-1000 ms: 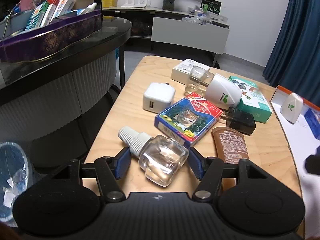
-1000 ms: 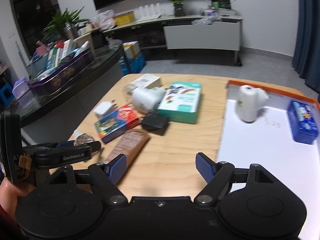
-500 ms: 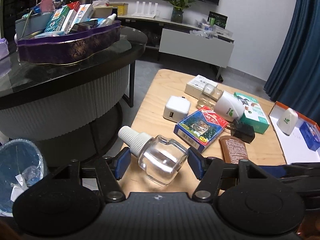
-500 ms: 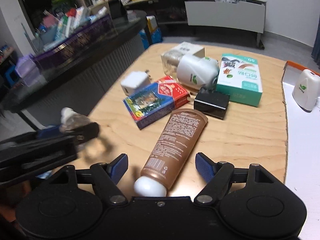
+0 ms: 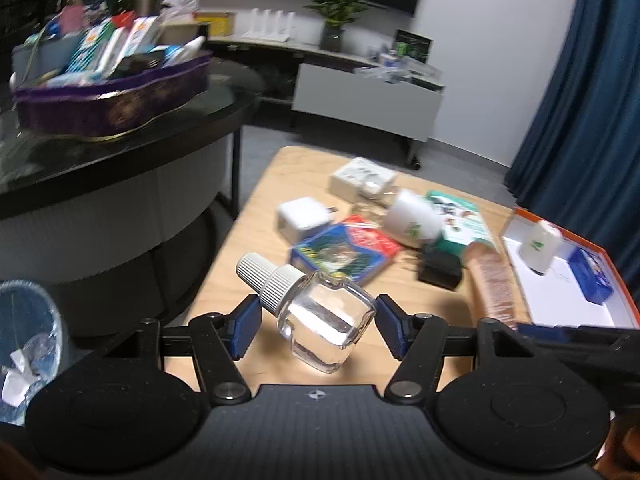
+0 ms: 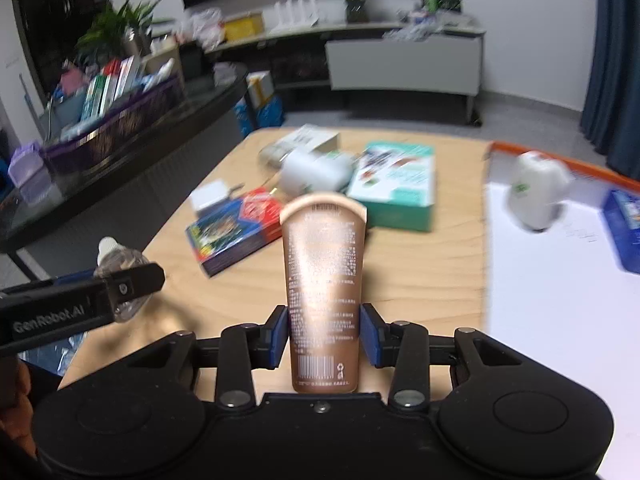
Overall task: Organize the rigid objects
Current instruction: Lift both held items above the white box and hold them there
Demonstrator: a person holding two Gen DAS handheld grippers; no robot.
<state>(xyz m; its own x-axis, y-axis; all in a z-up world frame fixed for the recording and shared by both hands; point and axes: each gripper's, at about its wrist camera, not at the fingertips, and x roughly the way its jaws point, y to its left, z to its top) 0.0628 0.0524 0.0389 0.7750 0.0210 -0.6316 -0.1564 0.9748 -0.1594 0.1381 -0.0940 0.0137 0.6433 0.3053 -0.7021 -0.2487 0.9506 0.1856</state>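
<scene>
My left gripper (image 5: 316,328) is shut on a clear glass bottle (image 5: 332,320) with a white ribbed cap, held above the near left corner of the wooden table (image 5: 256,240). In the right wrist view the same bottle (image 6: 116,258) shows at the left, behind the left gripper's finger (image 6: 128,284). A brown tube (image 6: 322,264) stands up between the blue pads of my right gripper (image 6: 324,334). Its jaws are closing and both pads press on the tube's lower part. The crimped end points away from me. In the left wrist view the tube (image 5: 490,284) rises at the right.
A blue and red card box (image 6: 236,228), a white charger (image 6: 214,196), a white diffuser (image 6: 316,172), a green box (image 6: 396,184) and a black adapter (image 5: 440,270) lie on the table. At right, an orange-rimmed white tray (image 6: 540,280) holds another diffuser (image 6: 536,188) and a blue box (image 6: 624,220). A dark counter (image 5: 120,160) stands left.
My right gripper came in over the brown tube and closed on it; the tube now tilts up off the table. The left gripper rose a little with the bottle.
</scene>
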